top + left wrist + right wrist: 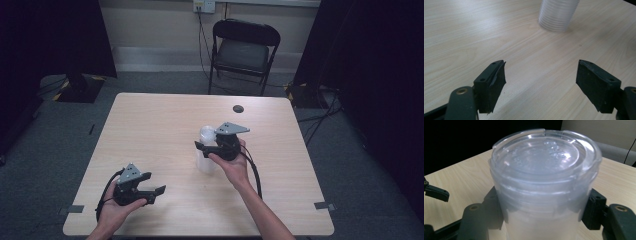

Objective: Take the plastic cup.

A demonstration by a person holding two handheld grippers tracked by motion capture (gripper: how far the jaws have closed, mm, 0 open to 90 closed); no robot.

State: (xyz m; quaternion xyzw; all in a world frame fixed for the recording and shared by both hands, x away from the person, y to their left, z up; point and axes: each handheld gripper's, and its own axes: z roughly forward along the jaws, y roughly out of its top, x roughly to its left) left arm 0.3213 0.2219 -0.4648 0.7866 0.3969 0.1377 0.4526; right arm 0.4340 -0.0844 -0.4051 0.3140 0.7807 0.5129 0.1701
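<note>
Right gripper sitting mid-table, held in a hand coming up from the bottom edge, forearm angled up and to the left, wrist roughly level so the jaws point left across the wooden table. Clamped around a translucent plastic cup stack standing upright near the table's middle. From the right gripper view, both black jaws pressed against the sides of the stack just under the top rim, one on each side, partway closed and snug against the plastic. Clear rim with a small notch at the far edge up top.

Left gripper down near the front-left corner, cradled in the other hand, palm up underneath, jaws pointing right toward the stack. Cable looping off the back. Wide open in the left gripper view, nothing between the pads, just bare tabletop there. Ribbed bottom of the stack visible farther ahead, well apart from those jaws.

Black folding chair behind the table, small dark disc near the far edge.
</note>
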